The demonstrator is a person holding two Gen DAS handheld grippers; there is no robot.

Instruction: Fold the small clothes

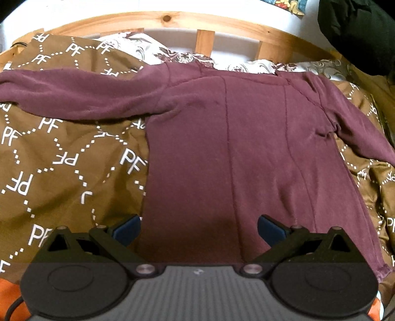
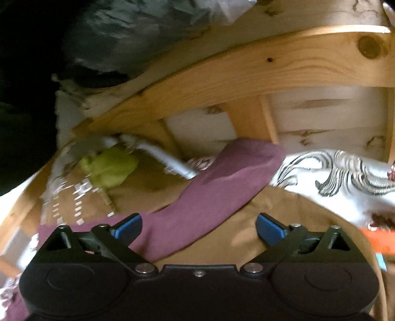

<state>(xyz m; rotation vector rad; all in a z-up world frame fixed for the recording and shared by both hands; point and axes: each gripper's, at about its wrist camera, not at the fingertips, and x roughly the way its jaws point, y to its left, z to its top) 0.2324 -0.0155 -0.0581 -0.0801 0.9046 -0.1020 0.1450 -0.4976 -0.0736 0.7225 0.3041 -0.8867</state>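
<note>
Spread wide and holding nothing, the jaws of the left gripper (image 1: 198, 230) hung over the hem end of a maroon fleece top (image 1: 237, 153), which lay flat on the brown monogram bedspread (image 1: 61, 158), its hem near the bed's near edge. The top's long axis ran from that edge toward the pine headboard (image 1: 172, 23), collar end farthest away against the white patterned pillow (image 1: 148, 47). Both sleeves stuck out sideways toward the bed's side edges, so the garment looked laid out for folding rather than dropped.

On the other side, the right gripper (image 2: 198, 229) also had its jaws apart and empty, though that view was smeared. Below it lay the right sleeve (image 2: 222, 182), pointing toward the headboard corner, its cuff up near the slats. My guess was that the sleeve would be taken first and brought across the body, which would explain the gripper coming in over it. A yellow-green cloth (image 2: 111, 170) sat beyond it on the bedspread, well clear of the sleeve.
</note>
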